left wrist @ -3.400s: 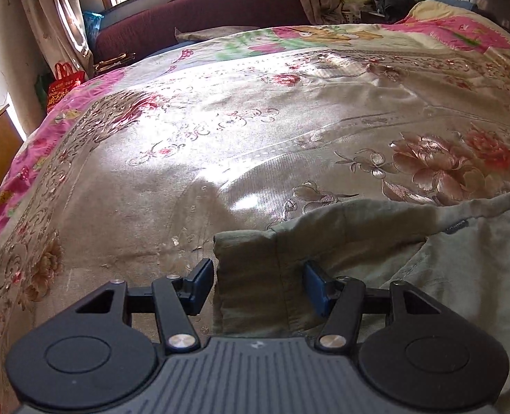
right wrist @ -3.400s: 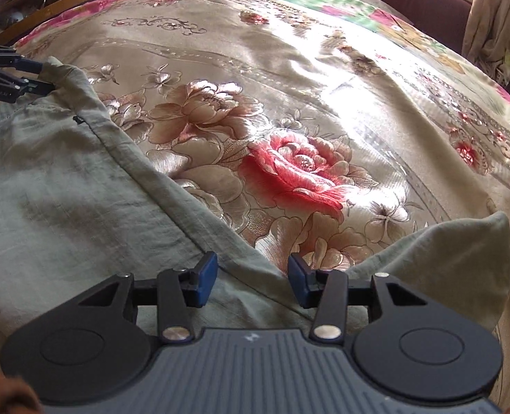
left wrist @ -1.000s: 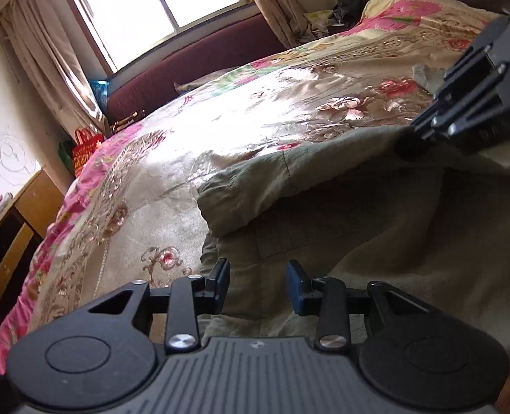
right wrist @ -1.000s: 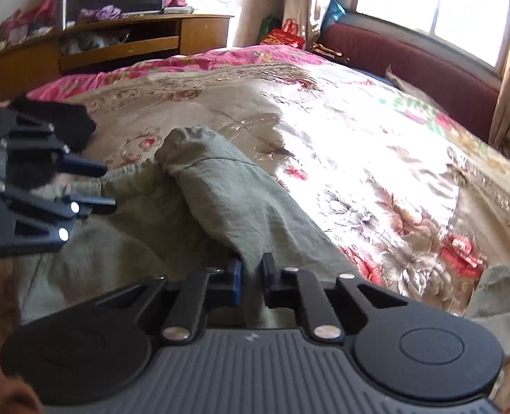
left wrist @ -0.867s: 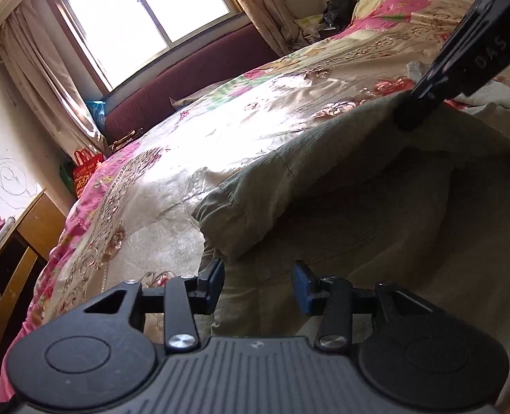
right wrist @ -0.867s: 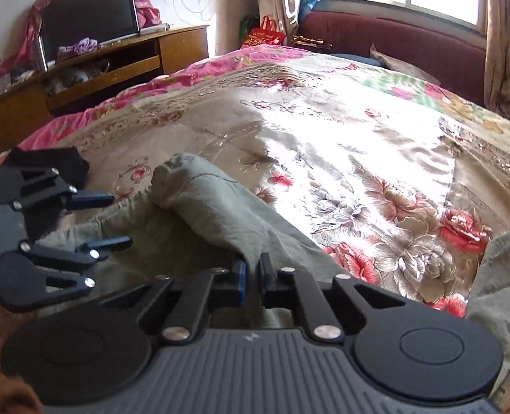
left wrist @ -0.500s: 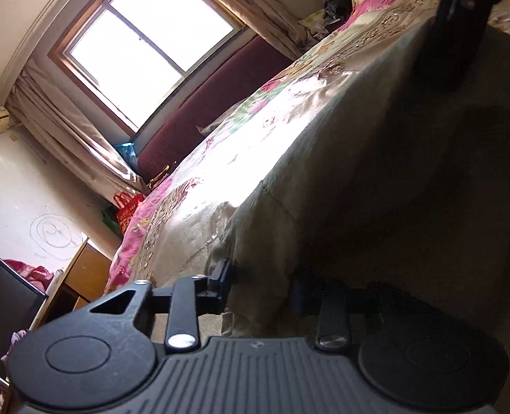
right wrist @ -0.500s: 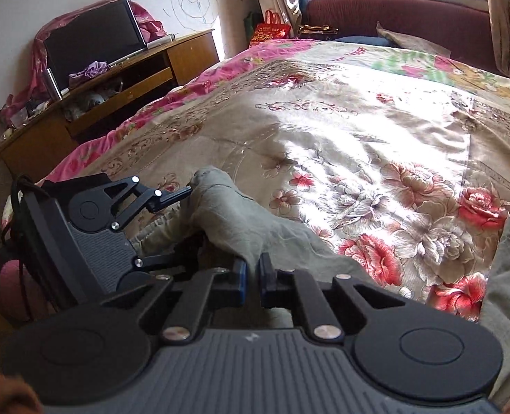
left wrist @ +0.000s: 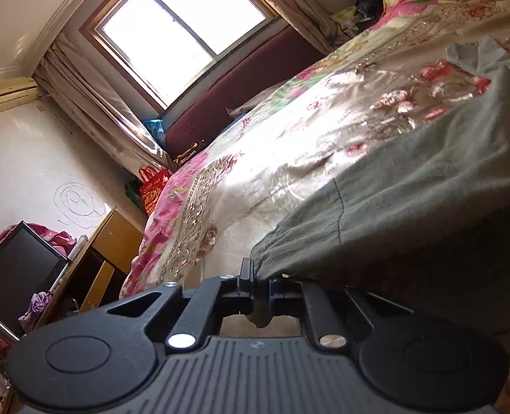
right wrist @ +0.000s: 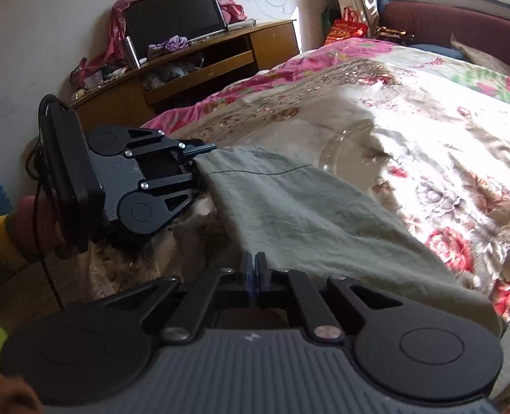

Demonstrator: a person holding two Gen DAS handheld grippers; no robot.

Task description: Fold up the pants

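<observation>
The grey-green pants (right wrist: pixel 299 207) lie over the near edge of the bed, stretched between my two grippers. My left gripper (left wrist: pixel 261 288) is shut on the gathered corner of the pants (left wrist: pixel 410 200). It also shows in the right wrist view (right wrist: pixel 201 160), holding the far corner. My right gripper (right wrist: pixel 253 272) is shut on the near edge of the same cloth. The held edge is lifted off the floral bedspread (right wrist: pixel 427 145). Another part of the pants (left wrist: pixel 475 53) lies farther along the bed.
A wooden TV stand (right wrist: pixel 199 65) with a dark screen (right wrist: pixel 172 13) stands beside the bed. A dark red headboard (left wrist: pixel 241 93) sits under the window. A red bag (left wrist: pixel 153 186) stands in the corner. The floor shows below the left gripper.
My left gripper has closed on the pants corner and lifted it. My right gripper stays shut on the cloth and has risen, pulling the edge taut between the two.
</observation>
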